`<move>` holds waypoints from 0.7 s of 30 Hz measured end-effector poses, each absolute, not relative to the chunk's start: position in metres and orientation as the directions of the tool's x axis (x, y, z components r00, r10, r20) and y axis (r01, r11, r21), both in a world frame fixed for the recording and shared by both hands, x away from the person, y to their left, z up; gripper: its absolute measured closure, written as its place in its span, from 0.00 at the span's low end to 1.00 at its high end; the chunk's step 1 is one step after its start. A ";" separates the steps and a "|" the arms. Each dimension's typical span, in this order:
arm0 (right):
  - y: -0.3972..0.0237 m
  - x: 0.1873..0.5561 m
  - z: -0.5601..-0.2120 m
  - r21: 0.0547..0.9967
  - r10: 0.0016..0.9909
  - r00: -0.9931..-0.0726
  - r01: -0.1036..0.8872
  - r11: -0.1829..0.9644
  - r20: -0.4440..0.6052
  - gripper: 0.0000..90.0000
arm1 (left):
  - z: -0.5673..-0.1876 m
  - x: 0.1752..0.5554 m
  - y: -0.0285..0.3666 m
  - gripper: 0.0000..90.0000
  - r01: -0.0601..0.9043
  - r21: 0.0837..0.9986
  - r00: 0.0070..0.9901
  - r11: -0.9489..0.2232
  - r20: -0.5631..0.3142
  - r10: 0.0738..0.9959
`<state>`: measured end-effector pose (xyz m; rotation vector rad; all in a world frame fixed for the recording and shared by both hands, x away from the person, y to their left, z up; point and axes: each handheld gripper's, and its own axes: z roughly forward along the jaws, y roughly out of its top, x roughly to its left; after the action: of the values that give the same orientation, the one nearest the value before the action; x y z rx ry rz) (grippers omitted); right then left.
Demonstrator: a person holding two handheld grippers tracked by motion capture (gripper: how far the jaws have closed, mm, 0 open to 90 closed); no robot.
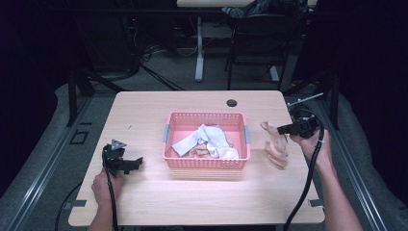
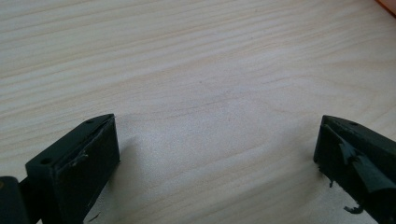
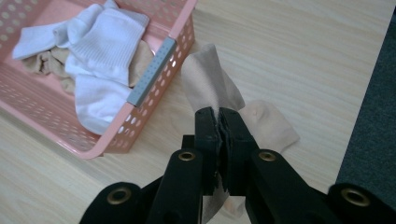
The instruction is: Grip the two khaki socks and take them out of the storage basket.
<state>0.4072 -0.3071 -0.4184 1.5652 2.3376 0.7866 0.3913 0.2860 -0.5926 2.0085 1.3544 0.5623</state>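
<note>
right gripper has its jaws clenched on a beige sock, pinched near the top so the rest hangs and its lower end rests on the worktop, just right of the pink basket. likely held by one end to keep it stretched while sorting. inside the basket: white socks over more beige ones. left gripper sits low, well left of the basket, jaws released and spread over bare wood, holding nothing, probably waiting to take the sock's free end.

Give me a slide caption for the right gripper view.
Right tongs shut on a beige sock beside the pink basket of socks.
</note>
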 end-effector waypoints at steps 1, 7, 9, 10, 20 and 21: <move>-0.308 0.408 -0.422 0.541 0.909 -0.400 0.793 0.280 0.116 0.96 | -0.593 0.391 0.286 0.00 0.651 0.713 0.377 -0.261 -0.004 0.926; -0.307 0.414 -0.453 0.500 0.916 -0.378 0.824 0.266 0.134 0.96 | -0.593 0.391 0.286 0.00 0.651 0.713 0.377 -0.261 -0.004 0.926; -0.305 0.416 -0.462 0.479 0.917 -0.373 0.836 0.265 0.142 0.96 | -0.593 0.391 0.286 0.00 0.651 0.713 0.377 -0.262 -0.004 0.926; -0.304 0.418 -0.467 0.468 0.919 -0.367 0.843 0.264 0.143 0.96 | -0.593 0.391 0.286 0.00 0.651 0.713 0.377 -0.262 -0.004 0.926; -0.295 0.431 -0.497 0.420 0.928 -0.342 0.871 0.254 0.147 0.96 | -0.593 0.391 0.286 0.00 0.651 0.713 0.377 -0.262 -0.005 0.926; -0.294 0.432 -0.499 0.414 0.928 -0.341 0.875 0.253 0.153 0.96 | -0.593 0.391 0.286 0.00 0.651 0.713 0.377 -0.261 -0.005 0.926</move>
<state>0.4322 -0.2945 -0.4992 1.7269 2.3880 0.6597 0.3913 0.2860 -0.5926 2.0082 1.3540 0.5617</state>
